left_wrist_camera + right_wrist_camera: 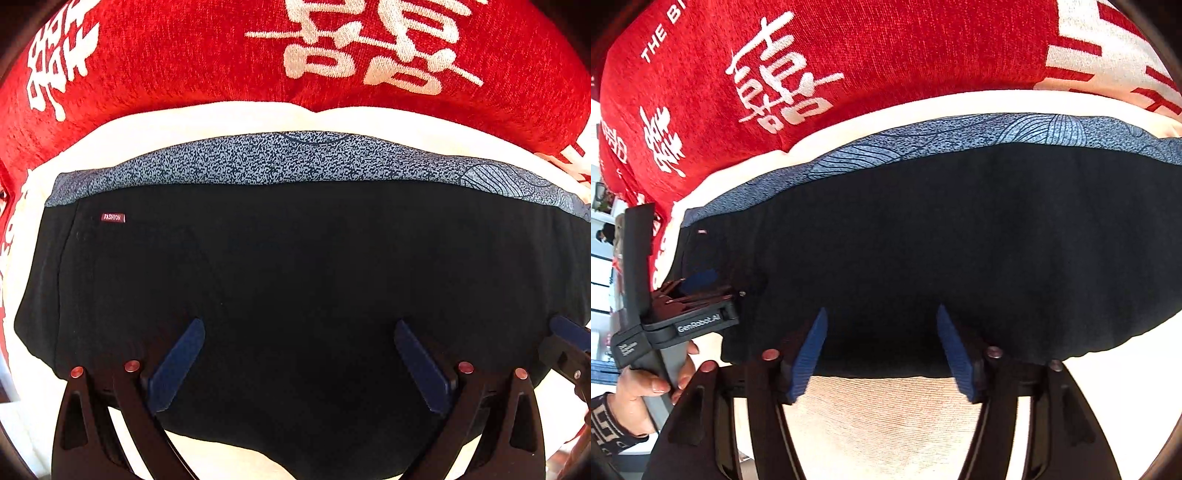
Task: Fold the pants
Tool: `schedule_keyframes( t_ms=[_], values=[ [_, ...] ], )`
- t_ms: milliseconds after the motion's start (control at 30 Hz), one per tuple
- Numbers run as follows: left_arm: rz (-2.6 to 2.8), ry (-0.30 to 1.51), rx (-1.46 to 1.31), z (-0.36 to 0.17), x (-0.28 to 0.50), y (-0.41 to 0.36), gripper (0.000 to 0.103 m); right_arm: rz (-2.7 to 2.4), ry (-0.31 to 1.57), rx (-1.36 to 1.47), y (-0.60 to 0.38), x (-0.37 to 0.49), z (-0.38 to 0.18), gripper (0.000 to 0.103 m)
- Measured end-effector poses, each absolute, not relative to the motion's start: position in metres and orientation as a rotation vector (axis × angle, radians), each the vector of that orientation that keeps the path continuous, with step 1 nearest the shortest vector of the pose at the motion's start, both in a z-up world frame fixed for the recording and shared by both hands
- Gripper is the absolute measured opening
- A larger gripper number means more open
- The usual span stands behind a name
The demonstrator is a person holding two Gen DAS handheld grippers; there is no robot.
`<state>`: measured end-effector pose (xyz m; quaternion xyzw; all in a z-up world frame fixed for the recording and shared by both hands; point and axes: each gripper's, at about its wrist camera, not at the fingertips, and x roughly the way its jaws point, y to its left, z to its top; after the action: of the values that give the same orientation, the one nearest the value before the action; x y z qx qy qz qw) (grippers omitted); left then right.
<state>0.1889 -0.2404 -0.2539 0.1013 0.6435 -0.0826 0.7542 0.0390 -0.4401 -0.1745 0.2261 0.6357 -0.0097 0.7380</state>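
The black pants point(295, 266) lie folded flat on a white cloth, with a blue-grey patterned waistband point(295, 158) along the far edge and a small "FASHION" label point(113, 217) at the left. My left gripper point(299, 332) is open, its blue pads over the pants' near part. In the right wrist view the pants point(960, 240) fill the middle. My right gripper point(882, 321) is open at the pants' near edge. The left gripper point(698, 284) shows at the pants' left end, held by a hand.
A red blanket with white characters point(184, 62) lies beyond the pants, also in the right wrist view point(886, 55). White cloth point(879, 417) lies under and in front of the pants. The right gripper's tip point(569, 332) shows at the right edge.
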Motion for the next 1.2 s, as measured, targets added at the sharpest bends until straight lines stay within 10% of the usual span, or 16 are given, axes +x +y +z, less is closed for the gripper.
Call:
schedule_keyframes(
  t_ms=[1200],
  values=[
    [-0.09, 1.351, 0.314, -0.237, 0.16, -0.288, 0.103, 0.046, 1.326, 0.764, -0.48, 0.002, -0.164, 0.073]
  ],
)
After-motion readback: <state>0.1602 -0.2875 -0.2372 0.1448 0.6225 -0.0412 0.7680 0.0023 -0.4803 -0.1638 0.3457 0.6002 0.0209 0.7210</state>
